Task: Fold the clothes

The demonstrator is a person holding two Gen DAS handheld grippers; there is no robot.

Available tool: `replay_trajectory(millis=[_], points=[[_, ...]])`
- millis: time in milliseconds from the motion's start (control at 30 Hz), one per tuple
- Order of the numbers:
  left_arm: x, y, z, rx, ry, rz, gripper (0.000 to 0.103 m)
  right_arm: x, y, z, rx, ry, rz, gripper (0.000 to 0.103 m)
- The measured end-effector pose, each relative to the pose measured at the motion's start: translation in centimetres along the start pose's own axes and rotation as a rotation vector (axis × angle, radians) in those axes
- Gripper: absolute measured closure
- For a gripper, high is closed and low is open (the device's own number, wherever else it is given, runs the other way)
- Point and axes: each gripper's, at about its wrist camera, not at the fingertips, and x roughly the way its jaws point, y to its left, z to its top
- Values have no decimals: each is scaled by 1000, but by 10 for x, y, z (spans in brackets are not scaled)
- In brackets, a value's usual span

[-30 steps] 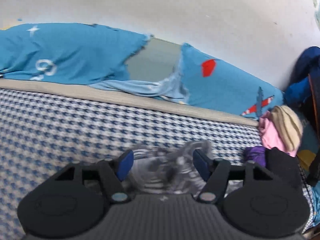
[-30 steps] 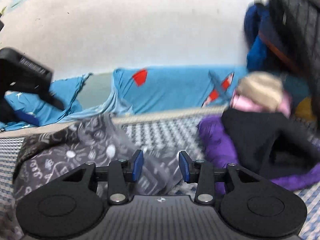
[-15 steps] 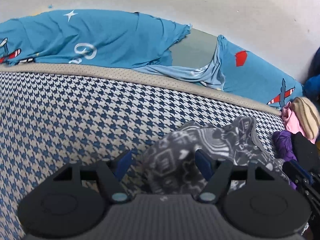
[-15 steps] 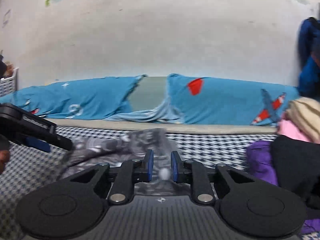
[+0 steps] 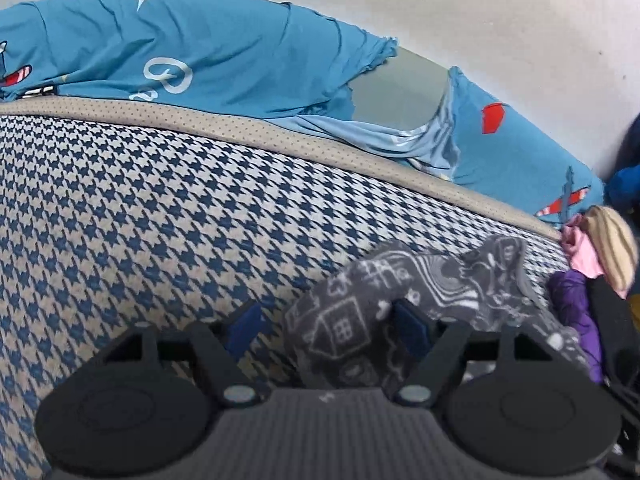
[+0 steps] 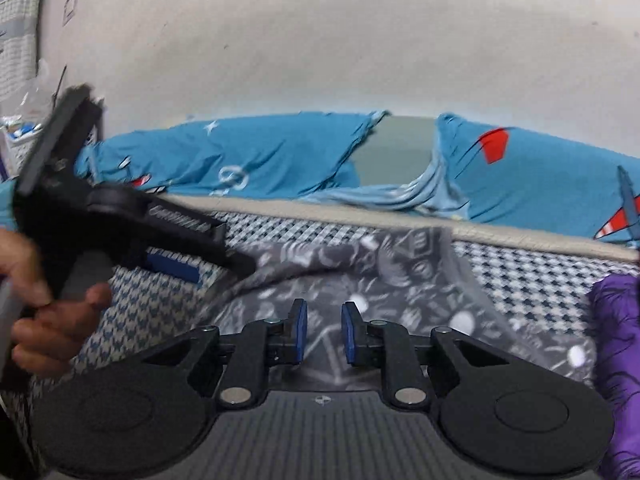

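**Grey patterned garment comes down onto the bed, both grippers loosening off it**

The bed point(image 5: 120, 208), covered in blue-and-cream houndstooth, fills most of both views, with a blue printed sheet point(image 5: 224, 52) bunched along the wall behind it. At the bed's right end sits a pile of other clothes point(image 5: 600, 264): pink, tan, purple and black pieces heaped together.

The grey patterned garment point(image 6: 360, 272) now lies rumpled on the houndstooth cover, just beside that pile. A second ago it was a blur hanging between the tools; half a second ago the right gripper was pinched tight on a bunch of it. Since then the cloth has settled and spread wider across the cover. My reading is that it has been carried clear of the pile and laid down for flattening, though it is not yet smooth: ridges and a raised hump show in both views, and no fold line is visible.

The left gripper point(image 5: 326, 326) stands widely spread. Its right pad touches or is tucked under the garment's near hump; its left pad is over bare cover. It grips nothing. A hand point(image 6: 44, 320) holds its handle.

The right gripper point(image 6: 323, 330) has parted a little, a narrow gap between its blue pads, hovering low over the cloth without pinching it.
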Motion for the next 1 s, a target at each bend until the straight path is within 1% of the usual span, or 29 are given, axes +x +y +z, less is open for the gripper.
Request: replay_trajectory(millis=[33,100,200,233,333,500,633,767,867,900,1000], points=[[4,1,1,-8,-2,3,27,2,2,-2,-6,9,7,84],[11,4,2,-29,-7,4,27,6,8,-6,-51,36,-10,84],[24,9,4,-58,-9,29,26,13,8,-14,-69,77,-32,85],[29,11,4,-70,-3,42,27,14,8,-16,-74,79,-32,87],[45,16,2,-107,21,68,29,14,7,-19,-96,89,-38,87],[54,14,-1,-89,-1,112,28,14,2,-26,-114,102,-32,87],[58,17,-1,-93,-8,125,28,11,0,-28,-131,107,-31,87],[59,18,1,-96,-11,132,28,3,-6,-26,-105,110,-39,87],[57,21,4,-110,-13,141,28,-5,-15,-20,-38,73,-29,87],[54,23,5,-117,-17,146,30,-7,-19,-18,-16,61,-26,87],[43,27,9,-136,-37,150,30,-11,-24,-11,-3,4,-71,87]])
